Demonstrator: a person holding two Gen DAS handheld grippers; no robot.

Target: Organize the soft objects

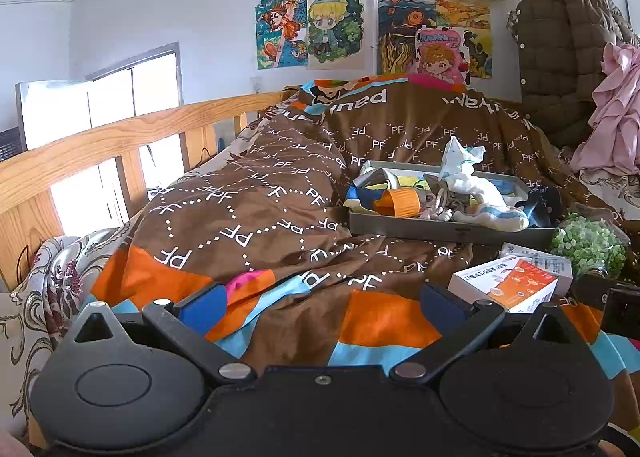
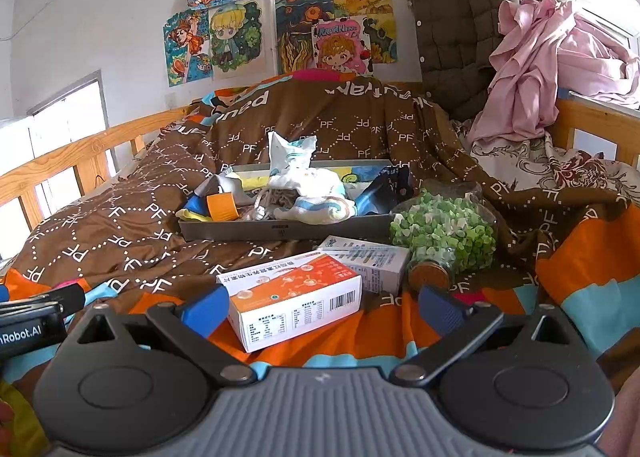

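One big brown quilt [image 2: 132,225] with white "PF" letters and orange and blue stripes is spread over the whole middle of both views. One wooden bed rail [image 1: 100,141] is seen running along the left side of the left view. One puffy brown coat [image 2: 456,25] and one pink cloth [image 2: 552,61] are piled at the upper right of the right view. About ten bright drawings [image 2: 280,17] are stuck on the wall at the top.

One flat grey tray [image 2: 280,231] is set on the quilt in the middle of the right view. The soft things are heaped inside it: one white sock with pale stripes [image 2: 320,209], one white packet [image 2: 286,153] standing up behind it, and some folded cloths. One orange cap [image 2: 223,206] is also lying in the tray, at its left end.

One glass jar [image 2: 444,241] full of green and white bits is lying on its side just right of the tray. Two boxes are placed below the tray: one orange and white box [image 2: 296,297] in front, and one white box [image 2: 372,261] touching it behind.

The left gripper [image 1: 322,307] is held low over the quilt at the bottom of the left view, with its two blue fingers spread wide and nothing between them. The right gripper [image 2: 324,311] is held low at the bottom of the right view, spread wide too, with the orange and white box lying between its fingers but not squeezed.
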